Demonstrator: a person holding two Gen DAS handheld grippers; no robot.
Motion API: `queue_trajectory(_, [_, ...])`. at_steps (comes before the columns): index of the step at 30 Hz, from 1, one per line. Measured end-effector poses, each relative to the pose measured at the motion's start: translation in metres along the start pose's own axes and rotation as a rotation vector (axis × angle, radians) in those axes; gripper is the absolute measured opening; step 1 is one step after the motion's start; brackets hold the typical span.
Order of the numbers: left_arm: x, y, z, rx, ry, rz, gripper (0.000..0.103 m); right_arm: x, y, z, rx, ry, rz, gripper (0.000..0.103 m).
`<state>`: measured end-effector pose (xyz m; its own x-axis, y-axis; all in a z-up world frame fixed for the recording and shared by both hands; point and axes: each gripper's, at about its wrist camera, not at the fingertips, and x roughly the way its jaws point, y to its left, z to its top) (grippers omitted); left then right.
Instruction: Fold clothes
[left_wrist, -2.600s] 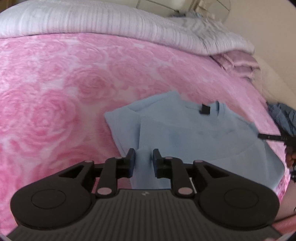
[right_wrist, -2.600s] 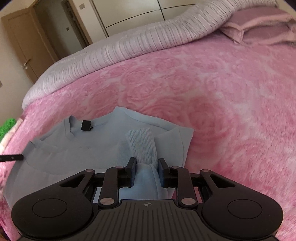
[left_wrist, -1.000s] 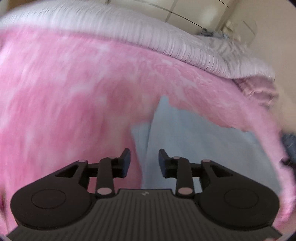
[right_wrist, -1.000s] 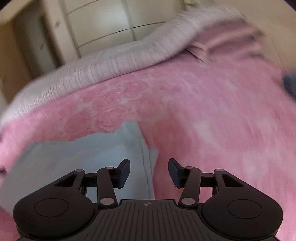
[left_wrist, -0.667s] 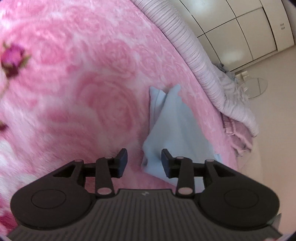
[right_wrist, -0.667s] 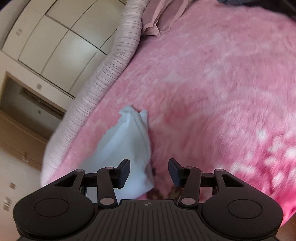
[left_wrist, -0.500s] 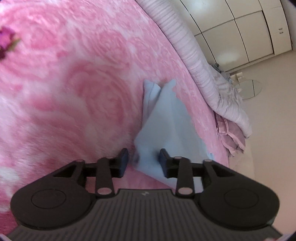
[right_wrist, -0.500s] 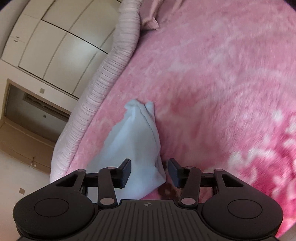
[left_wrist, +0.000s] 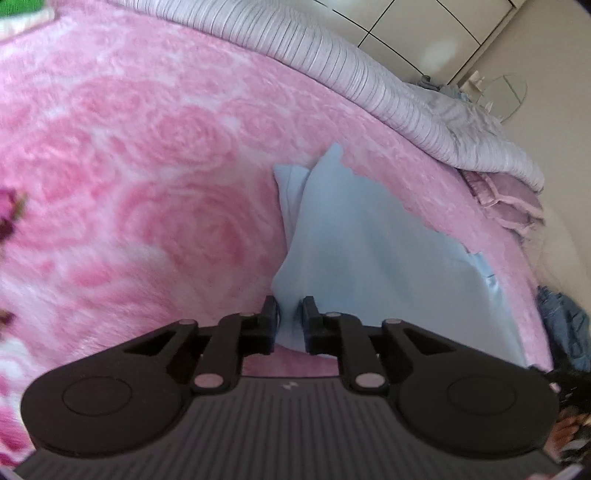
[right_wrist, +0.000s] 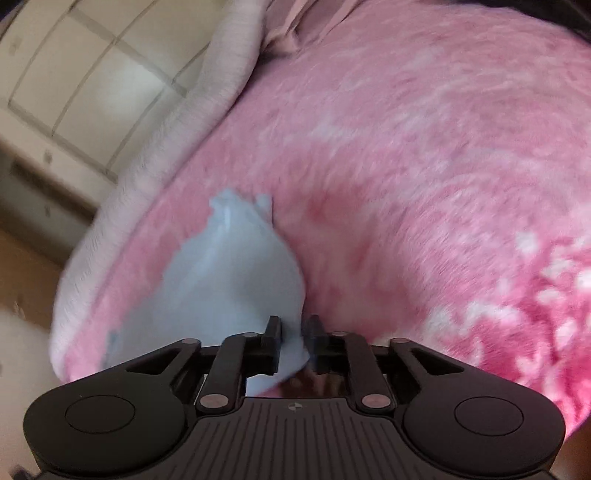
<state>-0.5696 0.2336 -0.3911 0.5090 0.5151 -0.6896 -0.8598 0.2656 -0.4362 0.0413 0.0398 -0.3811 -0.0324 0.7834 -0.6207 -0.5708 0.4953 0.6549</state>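
A light blue sweater (left_wrist: 376, 254) lies flat on the pink rose-patterned blanket (left_wrist: 147, 177), partly folded with its sleeves tucked in. My left gripper (left_wrist: 290, 312) is shut on the sweater's near left hem corner. In the right wrist view the same sweater (right_wrist: 229, 280) stretches away from me, and my right gripper (right_wrist: 293, 326) is shut on its near right hem corner. The right wrist view is blurred.
A striped lilac duvet (left_wrist: 388, 92) is bunched along the far side of the bed, with pink pillows (left_wrist: 506, 203) at the right. Denim clothing (left_wrist: 565, 328) lies at the right bed edge. White wardrobe doors (right_wrist: 74, 81) stand behind.
Both grippers let go of the sleeves, moved to the sweater's near hem, and closed from open onto its two corners.
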Motion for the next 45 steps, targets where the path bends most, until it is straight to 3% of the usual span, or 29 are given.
queue_trajectory(3, [-0.02, -0.01, 0.0, 0.071, -0.05, 0.117, 0.01, -0.022, 0.001, 0.01, -0.018, -0.042, -0.045, 0.02])
queue_trajectory(5, [-0.032, -0.02, 0.003, 0.105, -0.097, 0.148, 0.008, -0.032, 0.011, 0.007, -0.065, -0.071, -0.033, 0.02])
queue_trajectory(9, [-0.029, -0.048, 0.002, 0.182, -0.082, 0.084, 0.009, -0.016, 0.044, -0.007, -0.218, -0.066, -0.029, 0.02])
queue_trajectory(14, [0.026, -0.072, -0.012, 0.283, 0.053, 0.194, 0.009, 0.029, 0.064, -0.045, -0.568, -0.026, -0.325, 0.023])
queue_trajectory(17, [0.027, -0.088, -0.015, 0.318, 0.042, 0.26, 0.008, 0.025, 0.069, -0.042, -0.536, -0.009, -0.356, 0.024])
queue_trajectory(23, [0.009, -0.114, -0.021, 0.349, 0.02, 0.245, 0.009, 0.012, 0.094, -0.047, -0.599, -0.058, -0.303, 0.024])
queue_trajectory(26, [0.019, -0.121, -0.028, 0.365, 0.055, 0.283, 0.01, 0.037, 0.09, -0.062, -0.605, 0.022, -0.337, 0.025])
queue_trajectory(29, [0.014, -0.134, -0.035, 0.396, 0.06, 0.31, 0.01, 0.039, 0.099, -0.079, -0.708, 0.005, -0.395, 0.026])
queue_trajectory(33, [0.007, -0.15, -0.044, 0.435, 0.064, 0.343, 0.013, 0.02, 0.112, -0.089, -0.649, 0.058, -0.353, 0.036])
queue_trajectory(35, [-0.007, -0.158, -0.052, 0.437, 0.058, 0.328, 0.015, 0.014, 0.113, -0.098, -0.61, 0.067, -0.301, 0.053])
queue_trajectory(39, [-0.036, -0.173, -0.067, 0.464, 0.037, 0.319, 0.018, -0.007, 0.12, -0.126, -0.621, 0.077, -0.273, 0.054])
queue_trajectory(42, [-0.062, -0.183, -0.078, 0.496, -0.005, 0.33, 0.026, -0.023, 0.127, -0.136, -0.617, 0.076, -0.261, 0.054])
queue_trajectory(45, [-0.088, -0.193, -0.089, 0.522, -0.043, 0.337, 0.026, -0.04, 0.13, -0.141, -0.618, 0.054, -0.24, 0.054])
